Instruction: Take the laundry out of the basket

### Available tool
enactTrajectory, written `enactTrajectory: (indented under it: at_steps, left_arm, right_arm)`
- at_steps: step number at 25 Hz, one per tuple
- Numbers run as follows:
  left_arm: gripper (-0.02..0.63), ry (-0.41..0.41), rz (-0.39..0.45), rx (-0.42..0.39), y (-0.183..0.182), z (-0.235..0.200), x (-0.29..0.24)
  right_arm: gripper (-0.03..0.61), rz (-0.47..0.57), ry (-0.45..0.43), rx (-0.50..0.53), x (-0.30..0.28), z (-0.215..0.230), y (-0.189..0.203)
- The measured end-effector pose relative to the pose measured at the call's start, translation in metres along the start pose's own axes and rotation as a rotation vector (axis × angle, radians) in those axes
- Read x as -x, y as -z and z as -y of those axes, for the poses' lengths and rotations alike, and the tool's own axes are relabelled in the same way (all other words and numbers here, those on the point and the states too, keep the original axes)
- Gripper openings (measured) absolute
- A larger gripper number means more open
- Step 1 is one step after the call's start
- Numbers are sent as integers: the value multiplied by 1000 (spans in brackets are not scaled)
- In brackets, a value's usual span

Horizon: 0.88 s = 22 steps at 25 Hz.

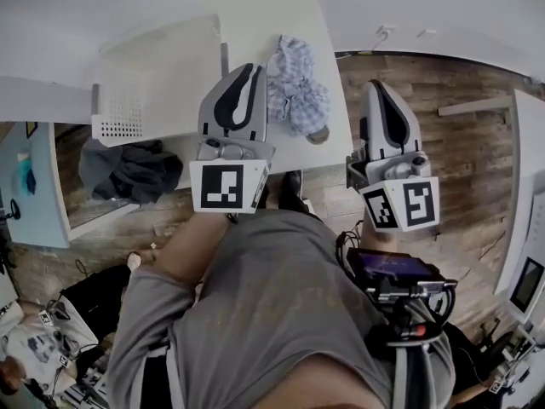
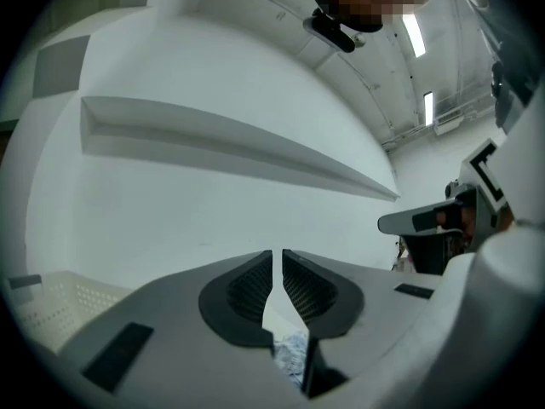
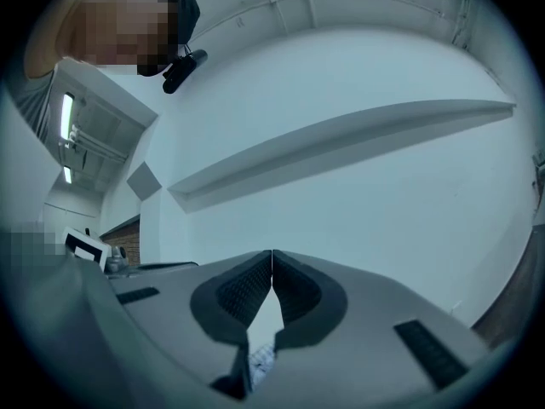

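Observation:
The white laundry basket stands on the white table at the left, and only white shows inside it. A blue and white checked cloth lies crumpled on the table to its right. My left gripper hovers between basket and cloth, its jaws all but shut with a thin slit and nothing in them. My right gripper hangs past the table's right edge, shut and empty. Both gripper views face a white wall, and a bit of the checked cloth shows low between the jaws.
A heap of dark clothes lies below the table's near edge at the left. Wooden floor spreads to the right, with another white surface at the far right. A long white shelf runs along the wall ahead.

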<state>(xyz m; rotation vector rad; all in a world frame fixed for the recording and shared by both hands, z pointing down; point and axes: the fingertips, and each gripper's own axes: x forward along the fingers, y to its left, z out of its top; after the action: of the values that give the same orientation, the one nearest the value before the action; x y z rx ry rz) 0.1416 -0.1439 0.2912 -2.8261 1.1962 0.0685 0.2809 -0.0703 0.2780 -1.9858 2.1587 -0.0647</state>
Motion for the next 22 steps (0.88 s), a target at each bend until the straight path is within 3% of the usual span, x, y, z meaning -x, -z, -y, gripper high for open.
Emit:
enactTrajectory:
  at_steps: [3, 9, 16, 22]
  left_arm:
    - [8, -18, 21, 4, -20, -13, 13]
    - [8, -81, 65, 53, -69, -48, 51]
    - [8, -185, 83, 77, -83, -131, 93]
    - [8, -238, 114, 70, -93, -151, 112]
  right_arm:
    - [8, 13, -38, 1, -15, -11, -2]
    - [8, 38, -106, 15, -39, -51, -15]
    - [8, 53, -185, 75, -87, -128, -13]
    - [8, 49, -242, 144, -92, -158, -19]
